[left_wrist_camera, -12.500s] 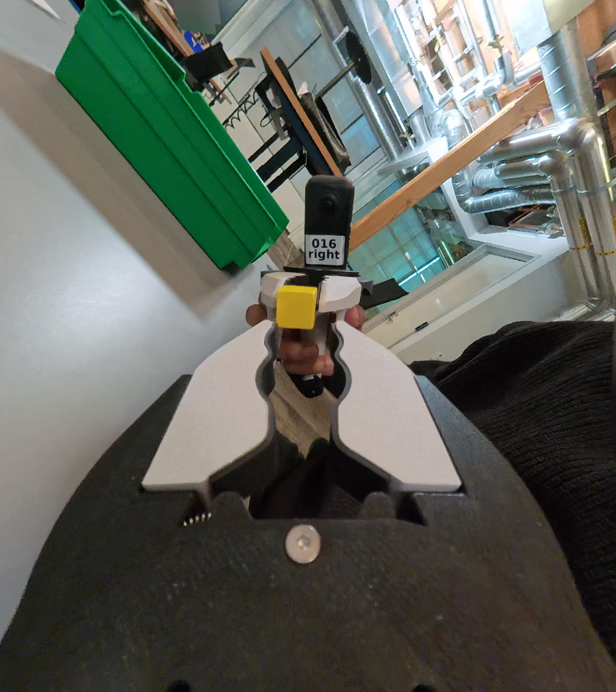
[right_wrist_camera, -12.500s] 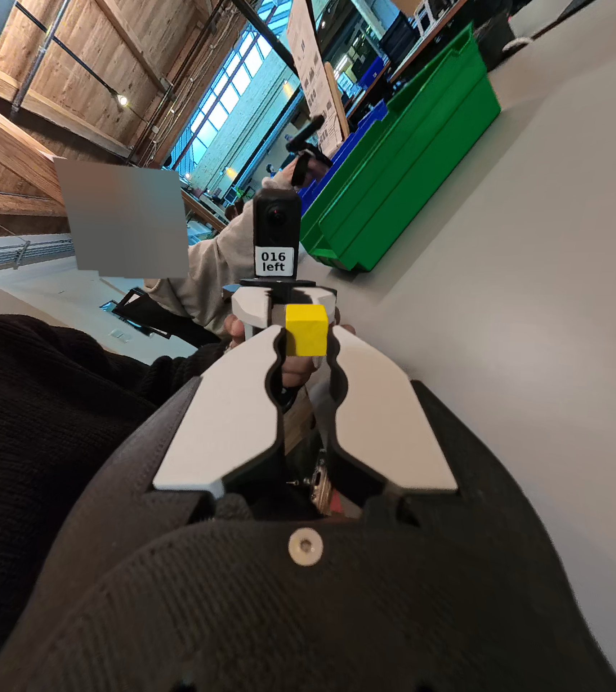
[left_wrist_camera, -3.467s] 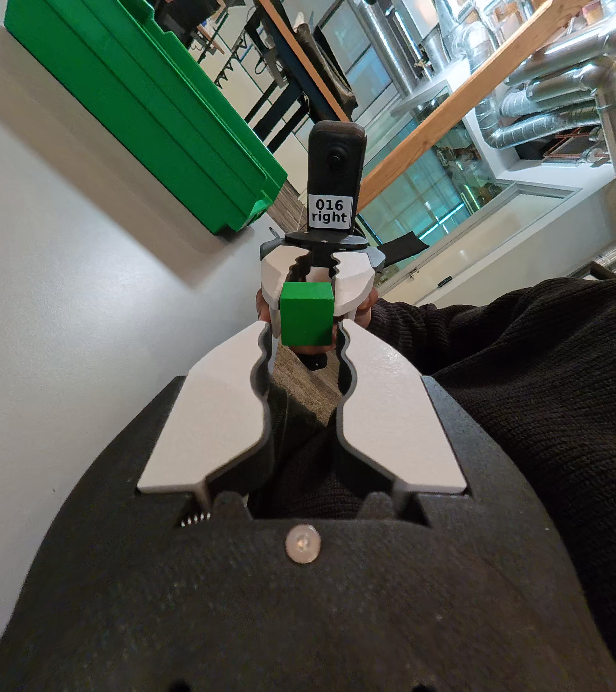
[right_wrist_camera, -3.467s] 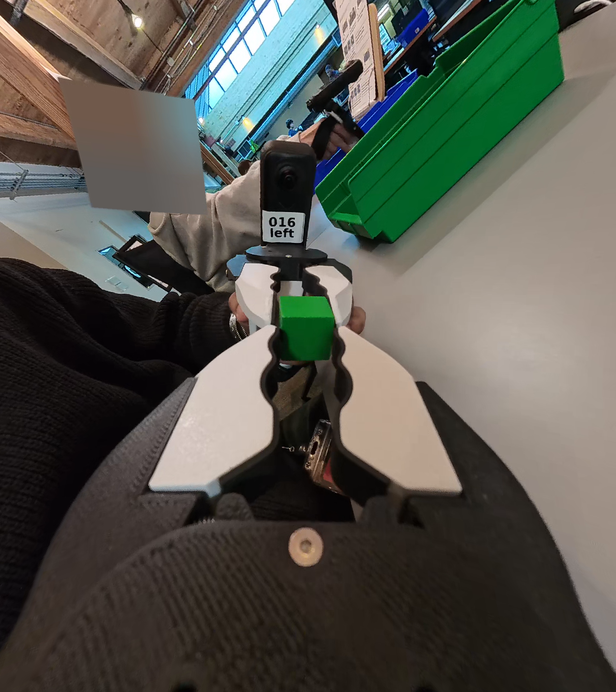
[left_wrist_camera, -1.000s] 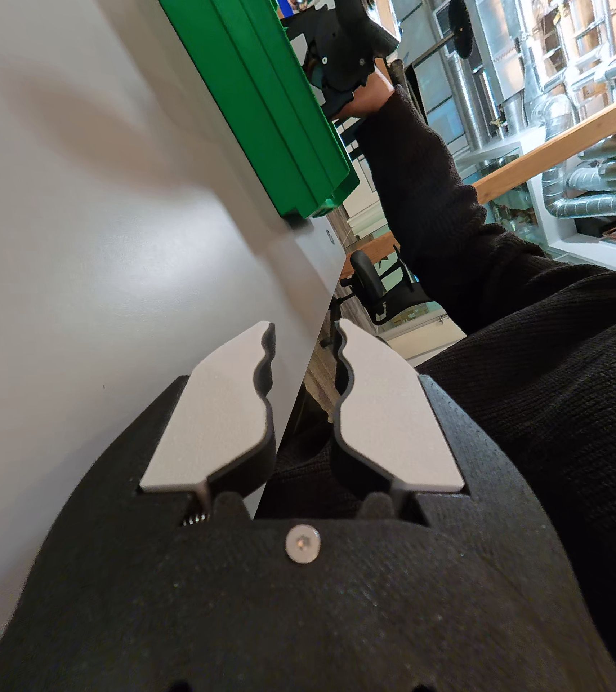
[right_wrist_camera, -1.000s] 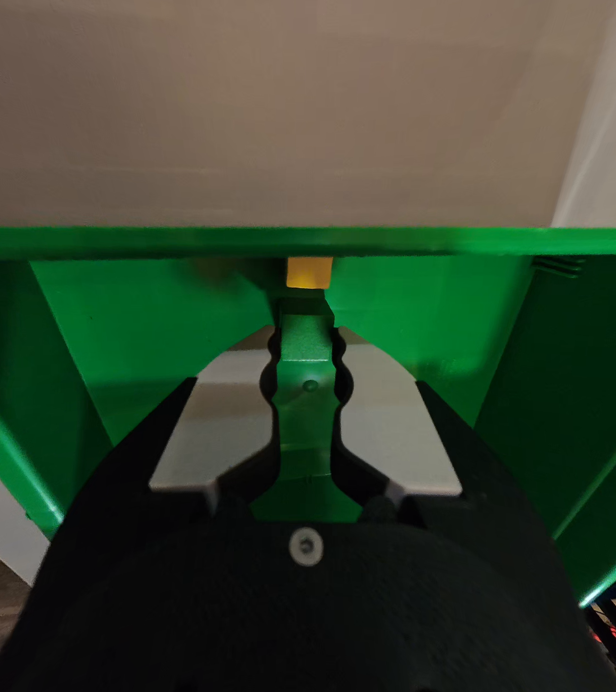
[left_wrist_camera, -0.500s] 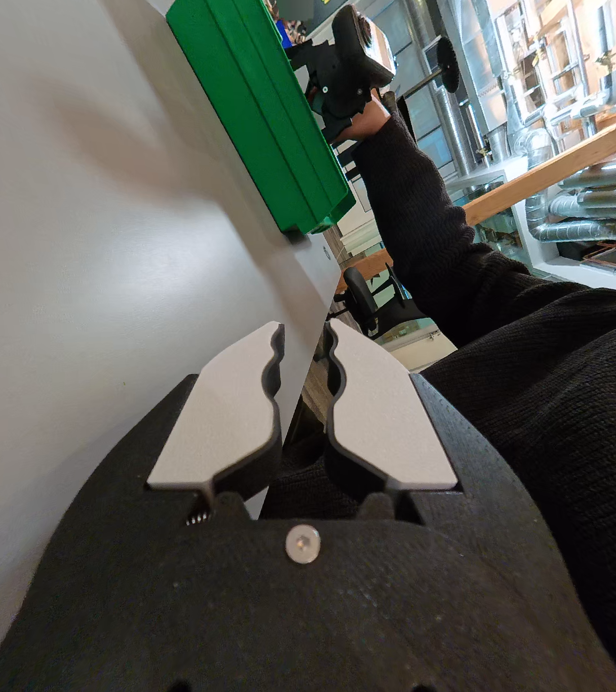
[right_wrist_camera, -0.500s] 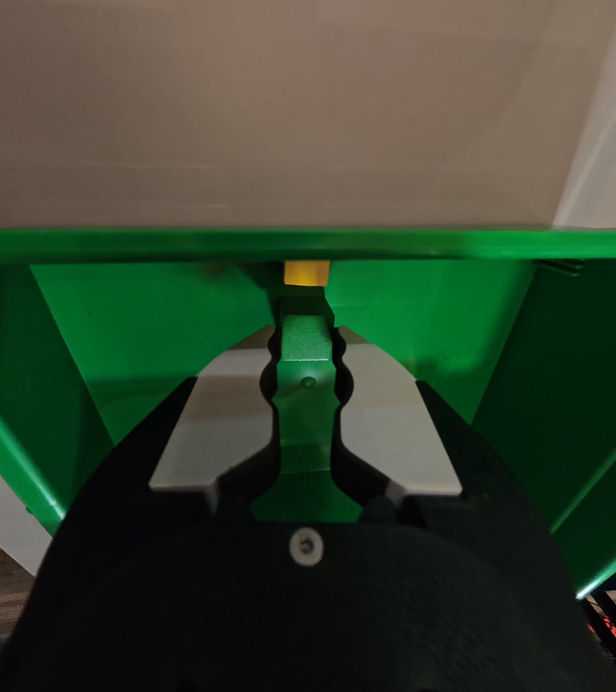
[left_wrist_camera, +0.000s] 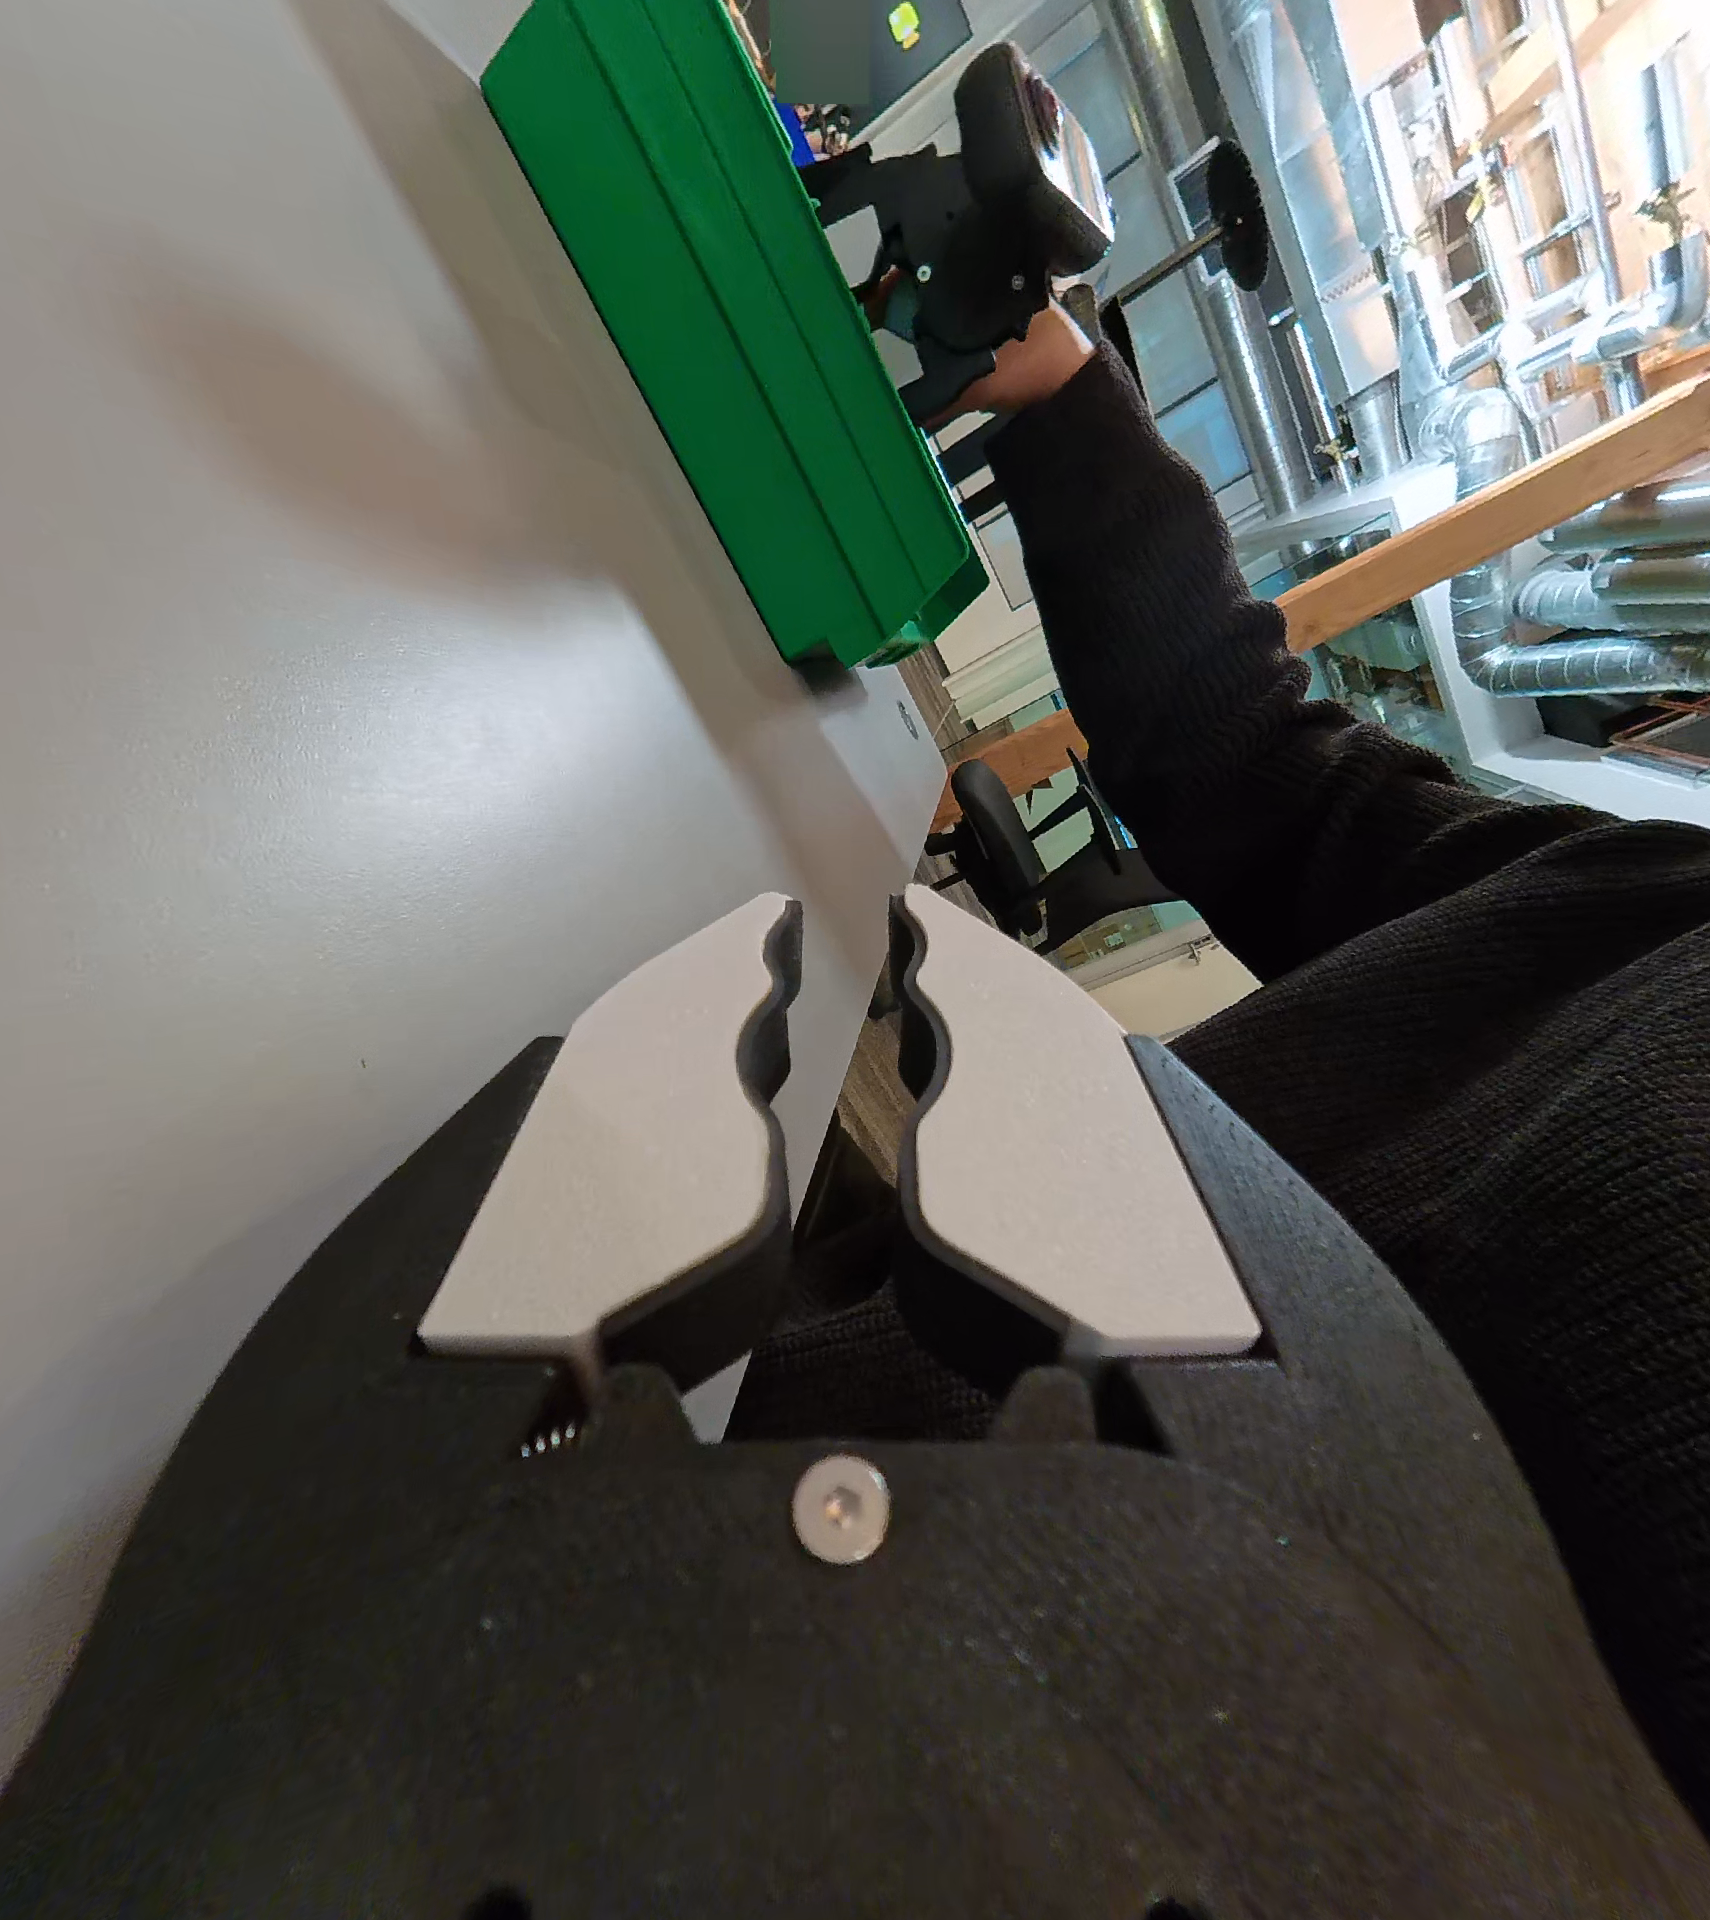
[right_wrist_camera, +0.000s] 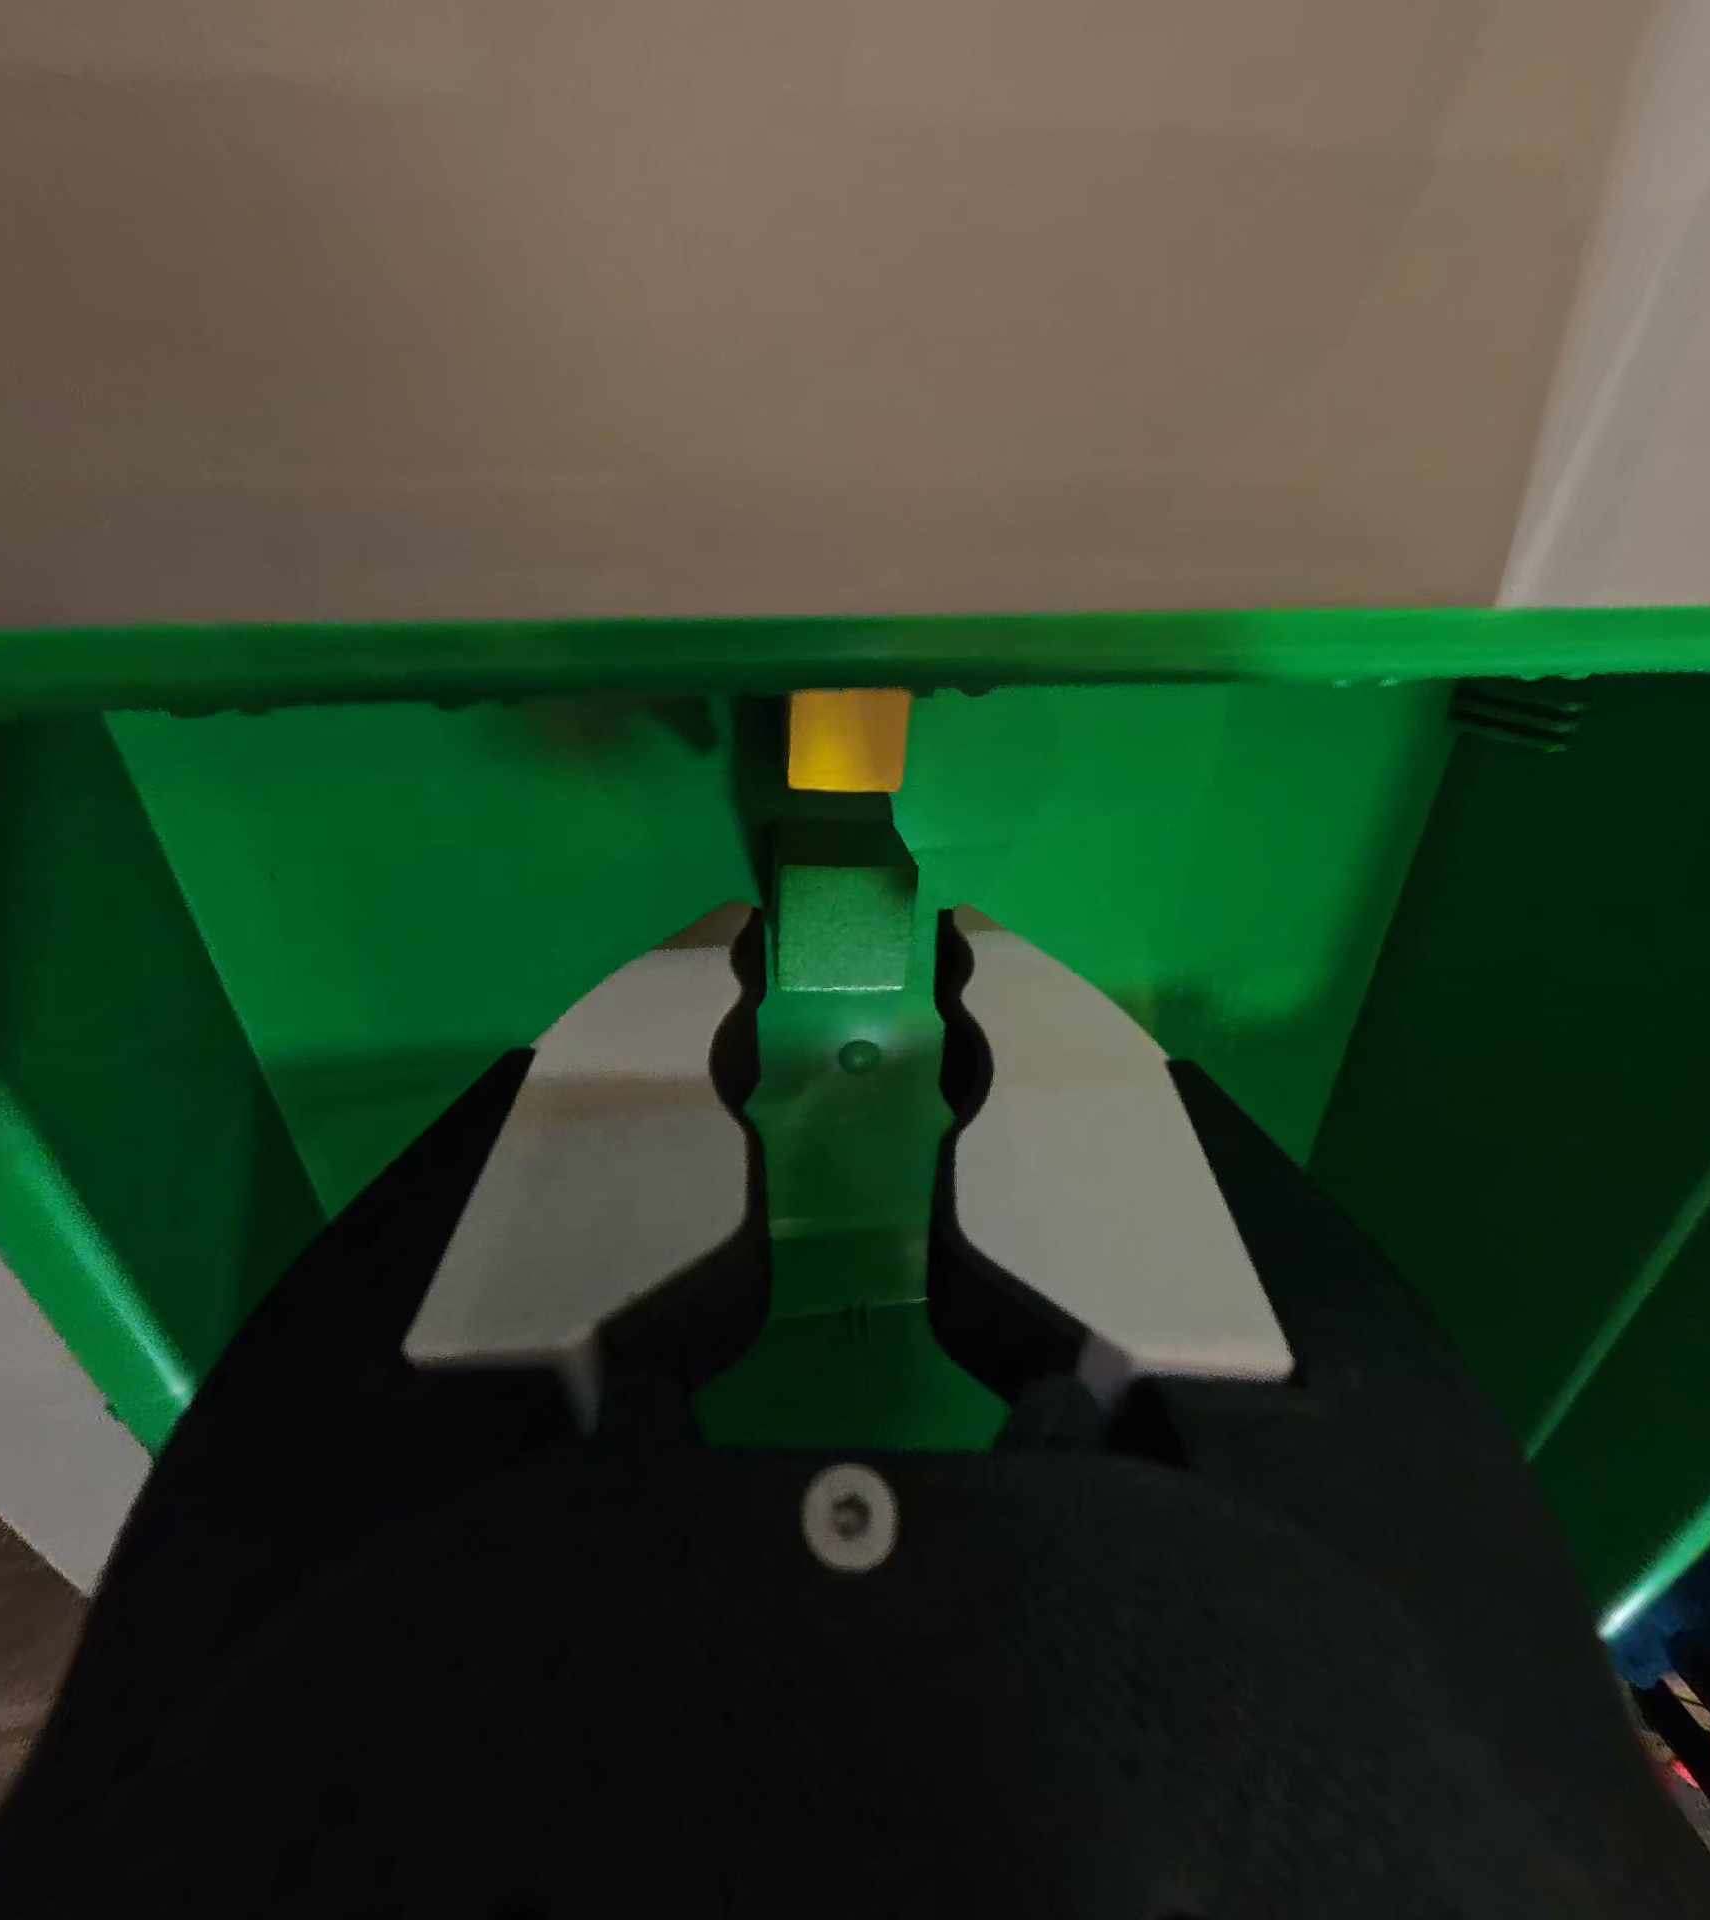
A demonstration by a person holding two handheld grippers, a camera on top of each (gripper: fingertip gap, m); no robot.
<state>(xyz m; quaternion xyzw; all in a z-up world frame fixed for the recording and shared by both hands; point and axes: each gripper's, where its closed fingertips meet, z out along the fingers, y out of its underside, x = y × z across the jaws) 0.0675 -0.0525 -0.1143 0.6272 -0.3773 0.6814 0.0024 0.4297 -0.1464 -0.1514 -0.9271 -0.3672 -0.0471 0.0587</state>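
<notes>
My right gripper (right_wrist_camera: 846, 920) reaches down into a green bin (right_wrist_camera: 830, 649) and is shut on a green cube (right_wrist_camera: 840, 930) held at its fingertips, close over the bin floor. A yellow cube (right_wrist_camera: 848, 740) lies just beyond it against the bin's far wall. My left gripper (left_wrist_camera: 846, 914) hovers empty at the grey table's (left_wrist_camera: 259, 727) near edge, its fingers a narrow gap apart. In the left wrist view the green bin (left_wrist_camera: 726, 312) stands farther along the table. The other gripper's black body (left_wrist_camera: 976, 260), held by a black-sleeved arm (left_wrist_camera: 1142, 582), dips into it.
The bin's side walls (right_wrist_camera: 1557, 1039) close in on both sides of my right gripper. A black office chair (left_wrist_camera: 996, 831) stands beyond the table edge. The person's black sweater (left_wrist_camera: 1453, 1143) fills the right of the left wrist view. Pipes and a wooden beam are behind.
The two grippers earlier met over a yellow cube, then a green one. Since a second ago my left fingers have drawn closer together. The right gripper stays in the bin with the green cube.
</notes>
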